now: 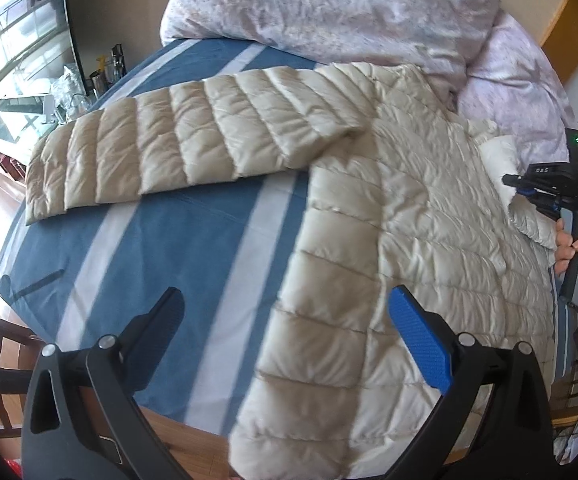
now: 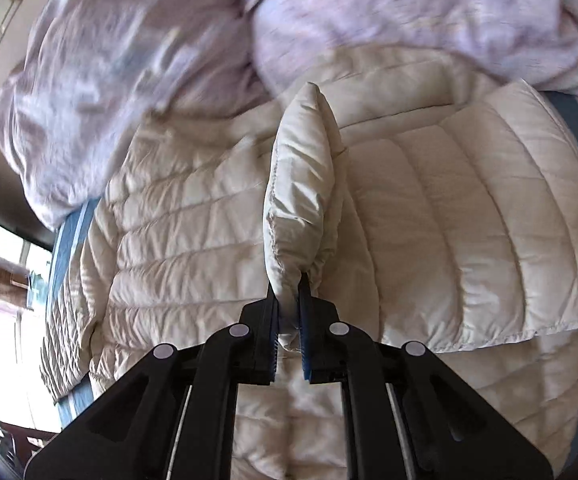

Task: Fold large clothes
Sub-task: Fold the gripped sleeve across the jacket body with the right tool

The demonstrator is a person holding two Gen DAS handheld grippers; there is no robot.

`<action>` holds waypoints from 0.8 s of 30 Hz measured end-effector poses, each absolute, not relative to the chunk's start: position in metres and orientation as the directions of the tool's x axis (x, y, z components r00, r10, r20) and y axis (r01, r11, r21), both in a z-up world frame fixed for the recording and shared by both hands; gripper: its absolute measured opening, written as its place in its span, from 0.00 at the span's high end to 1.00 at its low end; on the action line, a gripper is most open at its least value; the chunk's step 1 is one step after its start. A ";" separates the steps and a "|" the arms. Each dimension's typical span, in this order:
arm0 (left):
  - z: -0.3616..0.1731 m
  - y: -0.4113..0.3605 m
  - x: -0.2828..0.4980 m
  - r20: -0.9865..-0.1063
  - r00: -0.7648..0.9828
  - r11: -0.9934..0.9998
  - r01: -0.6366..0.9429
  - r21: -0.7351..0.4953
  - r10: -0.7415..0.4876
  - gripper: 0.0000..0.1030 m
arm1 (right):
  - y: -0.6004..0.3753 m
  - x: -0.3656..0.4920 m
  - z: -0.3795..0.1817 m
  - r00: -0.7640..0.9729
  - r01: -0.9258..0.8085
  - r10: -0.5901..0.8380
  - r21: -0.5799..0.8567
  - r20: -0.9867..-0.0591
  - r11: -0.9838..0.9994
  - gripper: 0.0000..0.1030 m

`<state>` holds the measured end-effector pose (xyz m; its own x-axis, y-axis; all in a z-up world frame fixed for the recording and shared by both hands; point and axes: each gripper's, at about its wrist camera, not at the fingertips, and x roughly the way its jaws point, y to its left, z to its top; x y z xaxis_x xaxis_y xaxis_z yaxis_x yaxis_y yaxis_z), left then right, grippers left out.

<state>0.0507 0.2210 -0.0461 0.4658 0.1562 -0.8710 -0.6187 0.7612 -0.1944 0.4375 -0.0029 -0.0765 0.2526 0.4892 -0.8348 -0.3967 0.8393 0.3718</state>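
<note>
Cream quilted down jacket (image 1: 429, 208) lies spread on a blue-and-white striped bed sheet (image 1: 161, 240), with a lilac duvet (image 1: 329, 4) bunched beyond it.

Left gripper (image 1: 285, 320): jaws wide apart, holding nothing. It hovers over the jacket's side edge, which runs up between the two fingers. One sleeve (image 1: 177, 140) stretches flat ahead and to the left of this gripper, unfolded.

Right gripper (image 2: 289, 312): jaws closed on a pinch of jacket fabric (image 2: 301, 184), apparently the collar or a front edge; the pinched piece stands up ahead of the fingertips. The second sleeve (image 2: 469, 220) lies to the right of this gripper, folded across the body. In the left wrist view the right gripper (image 1: 529, 188) sits far right at the jacket's edge.

Step, as judged: early fold; one side is in, the far sleeve not yet.

Next move likely calls for the left gripper to close on the outstretched sleeve or side edge and bring it across the body. Slippery shell could slide from a shallow pinch.
</note>
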 end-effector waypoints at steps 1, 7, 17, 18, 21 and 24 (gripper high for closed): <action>-0.046 0.224 0.049 -0.870 0.468 0.759 -0.621 -0.197 0.157 0.02 | 0.004 0.435 -0.078 0.246 -0.399 0.491 0.375 -0.836 0.837 0.91; -0.049 0.239 0.045 -0.869 0.470 0.746 -0.633 -0.207 0.158 0.02 | 0.035 0.420 -0.086 0.185 -0.416 0.509 0.402 -0.841 0.816 0.91; -0.048 0.261 0.045 -0.863 0.468 0.731 -0.654 -0.195 0.188 0.02 | 0.044 0.405 -0.052 0.218 -0.489 0.536 0.384 -0.816 0.783 0.37; -0.048 0.263 0.046 -0.863 0.467 0.728 -0.657 -0.194 0.191 0.02 | 0.043 0.407 -0.048 0.233 -0.485 0.537 0.381 -0.811 0.787 0.38; -0.047 0.270 0.046 -0.863 0.463 0.721 -0.667 -0.189 0.202 0.02 | 0.036 0.419 -0.047 0.295 -0.439 0.490 0.339 -0.820 0.832 0.46; -0.047 0.276 0.045 -0.863 0.458 0.715 -0.676 -0.180 0.215 0.02 | 0.023 0.432 -0.058 0.328 -0.373 0.413 0.285 -0.850 0.883 0.49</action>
